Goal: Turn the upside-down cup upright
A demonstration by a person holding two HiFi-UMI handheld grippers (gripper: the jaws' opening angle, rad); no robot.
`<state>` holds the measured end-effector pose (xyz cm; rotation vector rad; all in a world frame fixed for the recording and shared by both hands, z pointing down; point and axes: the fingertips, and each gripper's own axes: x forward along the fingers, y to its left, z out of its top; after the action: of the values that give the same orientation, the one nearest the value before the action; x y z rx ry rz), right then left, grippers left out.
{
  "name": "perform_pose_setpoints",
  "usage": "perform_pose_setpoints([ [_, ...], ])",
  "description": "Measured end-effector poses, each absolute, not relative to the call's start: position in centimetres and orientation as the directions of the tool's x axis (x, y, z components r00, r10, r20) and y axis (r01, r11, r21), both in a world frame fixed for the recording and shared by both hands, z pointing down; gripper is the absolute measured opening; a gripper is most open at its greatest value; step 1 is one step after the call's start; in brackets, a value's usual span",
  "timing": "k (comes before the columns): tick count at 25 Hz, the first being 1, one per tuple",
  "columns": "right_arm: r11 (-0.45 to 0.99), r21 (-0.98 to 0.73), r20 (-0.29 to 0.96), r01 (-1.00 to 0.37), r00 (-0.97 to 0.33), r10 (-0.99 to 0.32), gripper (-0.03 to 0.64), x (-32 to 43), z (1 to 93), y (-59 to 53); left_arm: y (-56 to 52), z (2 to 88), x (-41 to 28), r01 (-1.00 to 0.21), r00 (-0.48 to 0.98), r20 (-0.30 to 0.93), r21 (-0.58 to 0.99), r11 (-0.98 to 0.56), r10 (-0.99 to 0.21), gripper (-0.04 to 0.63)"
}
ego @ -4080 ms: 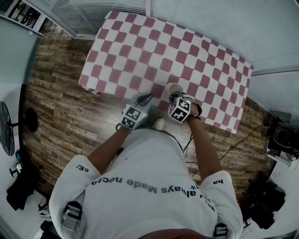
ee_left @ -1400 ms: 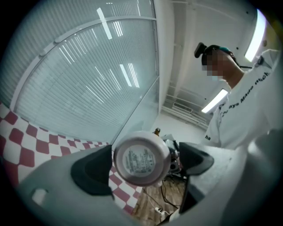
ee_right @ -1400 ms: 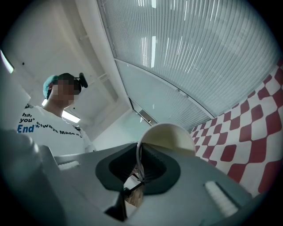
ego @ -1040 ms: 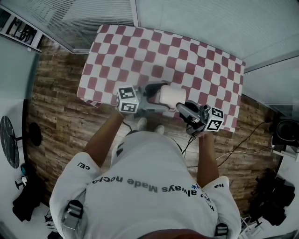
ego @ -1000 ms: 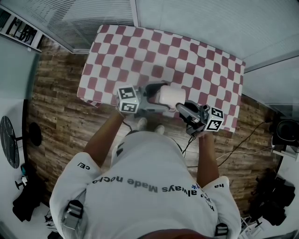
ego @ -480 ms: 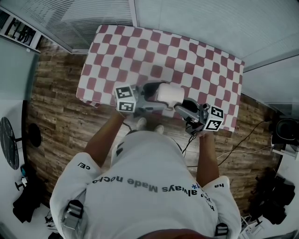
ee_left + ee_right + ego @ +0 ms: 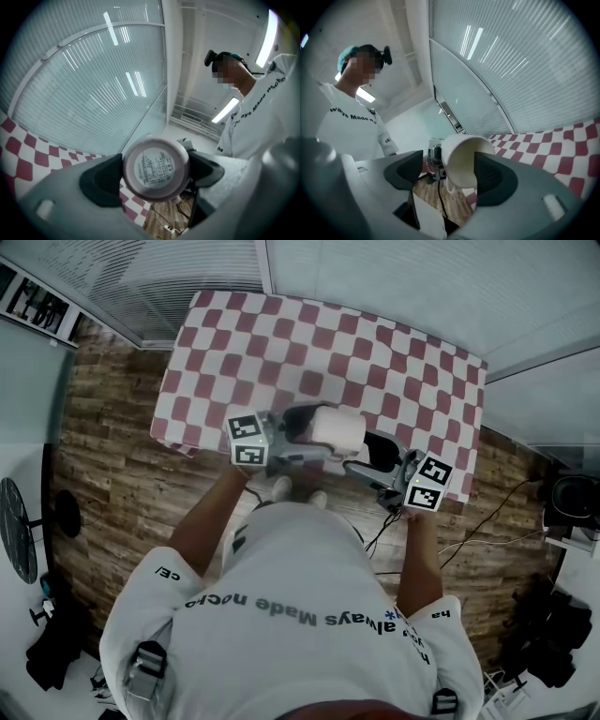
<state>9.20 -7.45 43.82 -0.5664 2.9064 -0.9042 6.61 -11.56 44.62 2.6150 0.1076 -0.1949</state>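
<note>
Firmly pressed from both sides, the pale off-white handled cup (image 7: 337, 427) sits pinched in the jaws of the left gripper (image 7: 157, 165), one dark pad (image 7: 101, 182) on each flank of its body. The cup lies on its side: the left gripper view looks straight at its round base, where a printed label (image 7: 154, 169) is stuck.

The jaws of the right gripper (image 7: 449, 164) stand spread. The right gripper view looks into the cup's open mouth (image 7: 464, 159), with the handle (image 7: 450, 185) hanging underneath. The cup's rim overlaps the right-hand pad (image 7: 490, 176) and is clear of the left-hand pad (image 7: 405, 173); whether it touches the first pad cannot be told.

From the head view, the two grippers face each other with the cup between them, the left one's marker cube (image 7: 247, 440) to one side and the right one's marker cube (image 7: 427, 484) to the other, lower in the picture. The cup is held over the near part of the tabletop (image 7: 281, 343), which is covered in a red-and-white checked cloth. Brown wooden plank floor (image 7: 112, 456) shows beside it, and the person's white printed shirt (image 7: 281, 615) fills the bottom of the view.
</note>
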Motion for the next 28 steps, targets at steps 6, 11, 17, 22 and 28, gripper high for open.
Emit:
perform_pose_setpoints([
  [6,0.789,-0.296,0.344,-0.538,-0.831,-0.437,0.434,9.6,44.4,-7.6,-11.4,44.4,6.8,0.117,0.985,-0.165,0.486,-0.866,0.041,0.434],
  [11,0.810,-0.041,0.507,-0.585,-0.711,-0.488,0.471,9.2,44.2,-7.5,-10.9,44.3,7.0,0.128,0.985,-0.166,0.488,-0.863,0.052,0.434],
  [17,0.810,0.235,0.685,-0.537,-0.500,-0.530,0.472,8.8,44.4,-7.6,-10.8,44.4,7.2,0.124,0.985,-0.165,0.490,-0.863,0.048,0.434],
  [22,0.806,0.373,0.738,-0.460,-0.379,-0.558,0.472,8.3,44.3,-7.9,-10.4,44.5,7.3,0.124,0.986,-0.157,0.484,-0.866,0.053,0.434],
  [28,0.805,0.453,0.777,-0.383,-0.272,-0.567,0.471,7.9,45.0,-8.4,-10.3,44.6,7.4,0.116,0.987,-0.157,0.482,-0.869,0.045,0.434],
])
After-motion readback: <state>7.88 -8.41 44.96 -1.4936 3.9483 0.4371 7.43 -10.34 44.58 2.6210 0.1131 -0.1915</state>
